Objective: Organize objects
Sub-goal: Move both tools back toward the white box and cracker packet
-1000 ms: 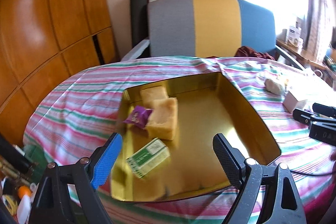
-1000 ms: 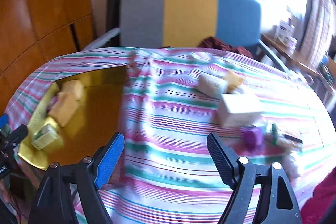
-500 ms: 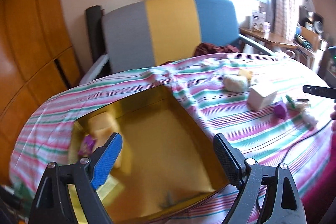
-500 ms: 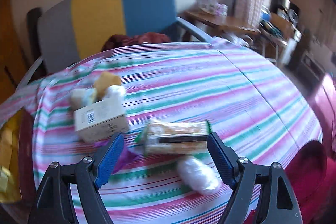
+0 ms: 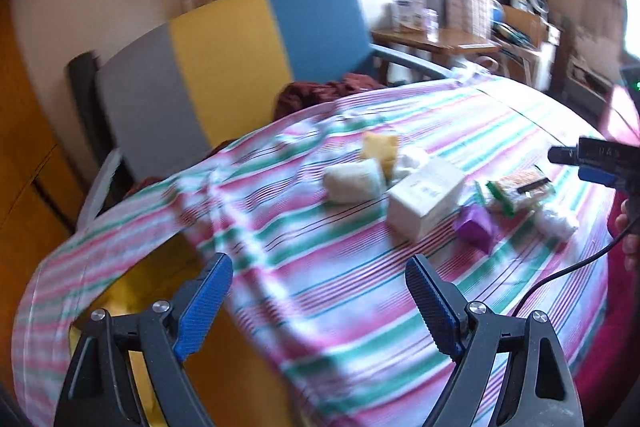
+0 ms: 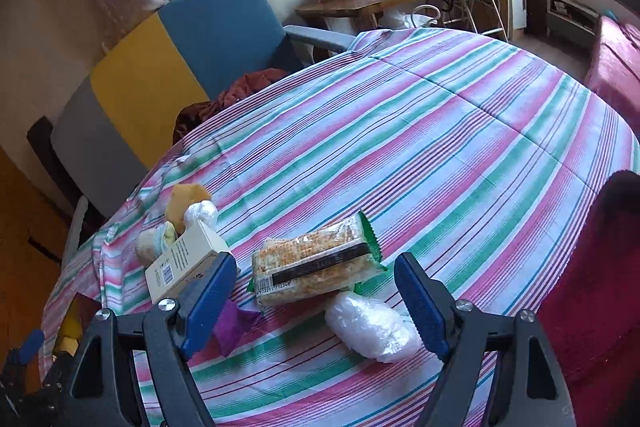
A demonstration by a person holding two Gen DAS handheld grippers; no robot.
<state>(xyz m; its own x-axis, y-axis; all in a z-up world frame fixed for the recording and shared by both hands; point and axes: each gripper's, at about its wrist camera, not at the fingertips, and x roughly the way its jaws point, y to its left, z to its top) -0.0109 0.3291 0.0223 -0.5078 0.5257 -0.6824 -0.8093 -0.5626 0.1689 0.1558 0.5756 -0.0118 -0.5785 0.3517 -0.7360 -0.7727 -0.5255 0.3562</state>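
Grippers come first in both views: the right gripper stands wide with nothing between its pads, and the left gripper is equally wide and empty above the striped cloth. Nearest to the right gripper lies a clear plastic bundle, which is probably light, soft and a little slippery, so a hold across its short middle seems best. Just behind it, and touching it, is the snack packet with green ends; it looks light, crackly and crushable, and a gentle grip on its two long sides would suit it. A purple wrapped piece sits partly hidden behind the left finger. Further left stands a white carton, stiff and easy to pinch on its flat faces. Beyond it are a pale roll, a second clear bundle and an orange-yellow soft piece, close together. By count: two clear bundles, one packet, one carton, one purple piece, one roll, one yellow piece. The gold tray lies at the cloth's left edge, well apart.
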